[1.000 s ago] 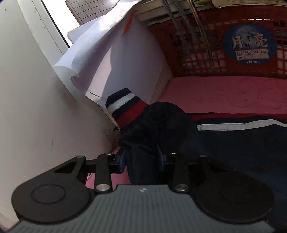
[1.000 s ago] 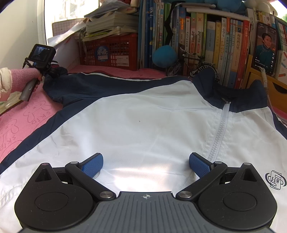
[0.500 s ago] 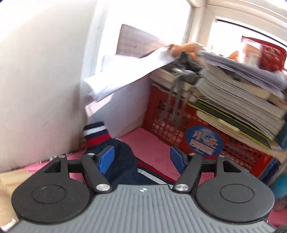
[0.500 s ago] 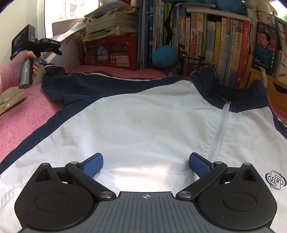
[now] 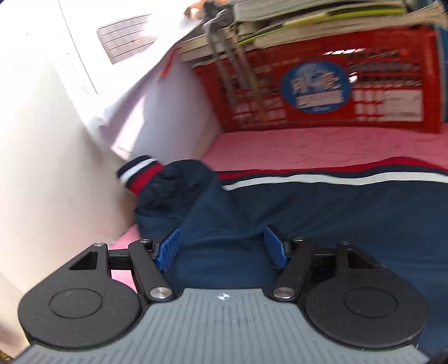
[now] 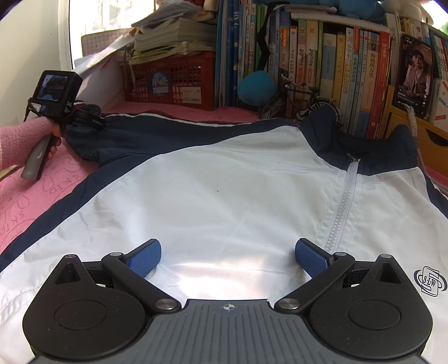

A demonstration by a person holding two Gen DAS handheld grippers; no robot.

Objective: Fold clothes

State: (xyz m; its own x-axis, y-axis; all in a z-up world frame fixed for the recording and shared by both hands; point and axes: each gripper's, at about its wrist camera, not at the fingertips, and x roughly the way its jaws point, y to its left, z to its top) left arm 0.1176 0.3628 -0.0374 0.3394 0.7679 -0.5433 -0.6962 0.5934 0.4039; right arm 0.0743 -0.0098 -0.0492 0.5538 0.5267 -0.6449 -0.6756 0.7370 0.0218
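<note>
A pink cloth (image 6: 33,196) printed with outline figures covers the surface. A pale wall (image 5: 36,140) stands at the left, beside a bright window (image 6: 112,16). At the back sits a red plastic crate (image 6: 179,81) with stacked papers (image 6: 173,36) on top, then a row of upright books (image 6: 336,70). Sunlight falls across the scene.

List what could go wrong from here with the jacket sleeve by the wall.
1. The left gripper has just been opening; its jaws stand apart over the navy sleeve without pinching it, so closing now may catch only a loose wrinkle and slip.
2. The striped cuff is bunched against the wall; folding from there could leave the sleeve crumpled.
3. The red crate with its stacked books stands close behind the sleeve; a wide swing could knock it.
</note>
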